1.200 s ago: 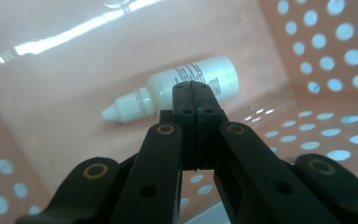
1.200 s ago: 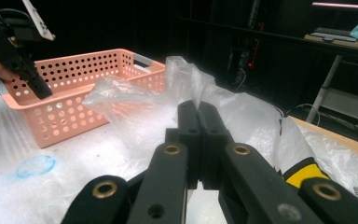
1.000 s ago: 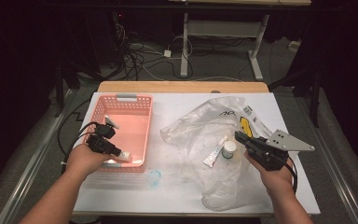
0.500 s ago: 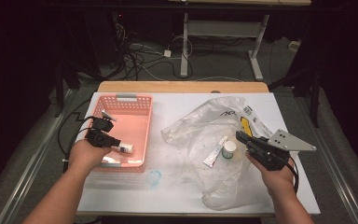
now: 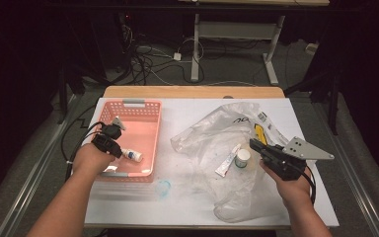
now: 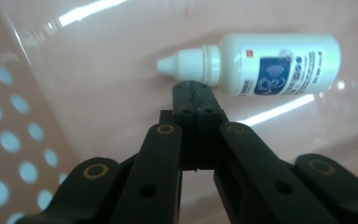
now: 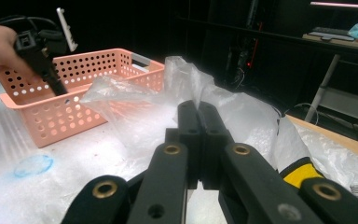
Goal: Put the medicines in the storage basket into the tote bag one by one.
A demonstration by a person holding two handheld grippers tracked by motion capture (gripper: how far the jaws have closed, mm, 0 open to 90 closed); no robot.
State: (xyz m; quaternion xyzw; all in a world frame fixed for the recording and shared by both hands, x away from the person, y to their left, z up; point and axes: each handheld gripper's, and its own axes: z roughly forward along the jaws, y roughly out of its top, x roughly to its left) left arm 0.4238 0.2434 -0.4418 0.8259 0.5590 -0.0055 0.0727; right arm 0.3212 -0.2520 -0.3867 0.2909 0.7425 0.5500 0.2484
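Note:
A small white dropper bottle [image 5: 132, 156] [image 6: 261, 65] with a blue label lies on its side on the floor of the pink basket [image 5: 148, 129]. My left gripper [image 5: 120, 150] [image 6: 193, 88] reaches down into the basket, jaws shut with nothing between them, tips just short of the bottle's neck. Over the crumpled clear plastic bag [image 5: 212, 138] [image 7: 168, 107] on the right my right gripper [image 5: 255, 144] [image 7: 198, 109] is shut and empty. A round white jar [image 5: 243, 158] and a white tube [image 5: 225, 166] lie on the bag close to its tips.
A yellow-and-black item [image 5: 260, 133] [image 7: 303, 170] lies by the bag behind the right gripper. A bluish round patch [image 5: 164, 187] [image 7: 32, 165] sits on the white table [image 5: 187, 111] in front of the basket [image 7: 74, 79]. Cables trail off the table's left edge.
My left hand has drawn back a little from the basket's near edge toward its left wall. The bottle stays lying in the basket. The right hand has kept still.

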